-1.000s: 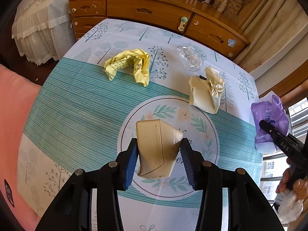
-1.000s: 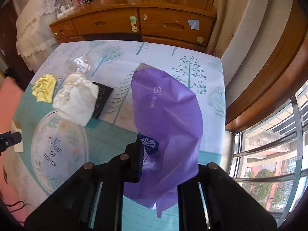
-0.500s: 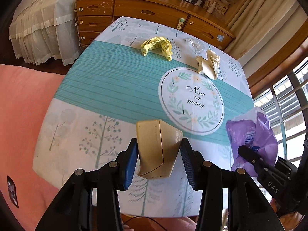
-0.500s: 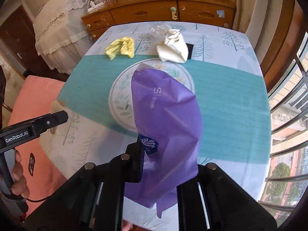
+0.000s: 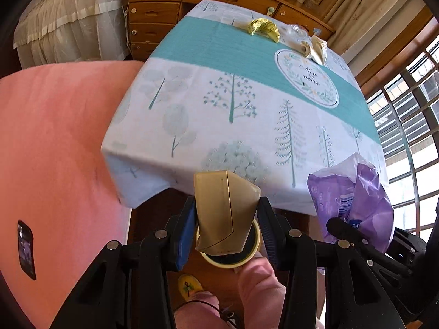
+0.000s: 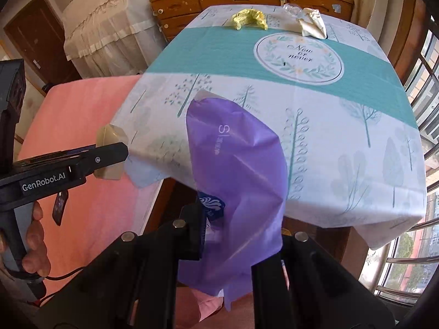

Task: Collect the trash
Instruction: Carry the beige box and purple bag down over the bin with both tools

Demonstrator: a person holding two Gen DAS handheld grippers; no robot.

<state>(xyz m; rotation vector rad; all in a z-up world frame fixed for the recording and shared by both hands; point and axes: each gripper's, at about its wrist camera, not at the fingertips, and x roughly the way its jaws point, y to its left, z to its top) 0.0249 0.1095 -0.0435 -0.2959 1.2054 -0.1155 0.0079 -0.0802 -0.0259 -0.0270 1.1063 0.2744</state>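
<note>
A tabletop draped in a white-and-teal cloth printed with trees fills both wrist views, its round "Now or never" medallion toward 1 o'clock from the left gripper. A pink bed lies off the tabletop's edge at 9 o'clock, and a wooden dresser stands beyond the far end at 12 o'clock.

The right gripper is closed on a crumpled purple plastic wrapper, which billows up between its jaws and hangs past the near edge of the tabletop; in the left wrist view the same wrapper shows at 3 o'clock. The left gripper is clamped narrowly on a tan folded carton, pinched on both sides and held off the near corner of the tabletop, above a yellow-rimmed bin on the floor. Seen from the right wrist, the carton sits at 9 o'clock in the black jaws marked GenRobot.AI.

Three pieces of trash lie at the far end of the tabletop: a crumpled yellow wrapper at 12 o'clock, a crumpled cream paper just right of it touching the medallion's rim, and a clear plastic piece between the two.
</note>
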